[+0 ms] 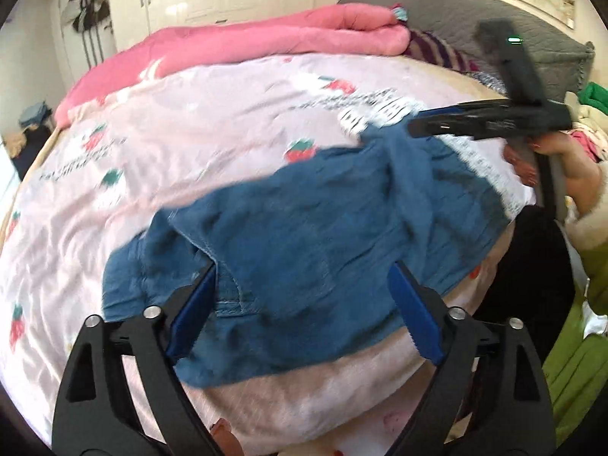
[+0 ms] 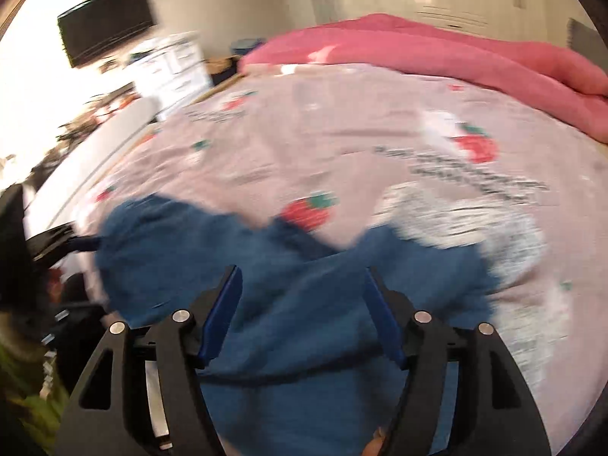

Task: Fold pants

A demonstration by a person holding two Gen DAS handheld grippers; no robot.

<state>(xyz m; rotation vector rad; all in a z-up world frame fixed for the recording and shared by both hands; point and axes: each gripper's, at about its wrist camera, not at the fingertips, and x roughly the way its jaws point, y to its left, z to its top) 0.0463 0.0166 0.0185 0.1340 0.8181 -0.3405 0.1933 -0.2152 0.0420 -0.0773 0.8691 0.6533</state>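
I see blue pants (image 1: 304,228) crumpled at the bed's (image 1: 114,174) near edge, far sheet bare; both grippers' jaws wide, gripping nothing.

You are working in bright daylight. In the right wrist view the wall at upper left, around the dark screen (image 2: 108,22), is blown out to white glare, so light pours in from that side. Both views bulge like a fishbowl, with black corners and bent edges. Motion blur smears the right wrist view heavily: the print on the bedsheet (image 2: 342,133) streaks sideways and the pants (image 2: 296,304) lose their edges. The left wrist view is sharper near the pants (image 1: 288,228), soft farther off. Shadows are faint.
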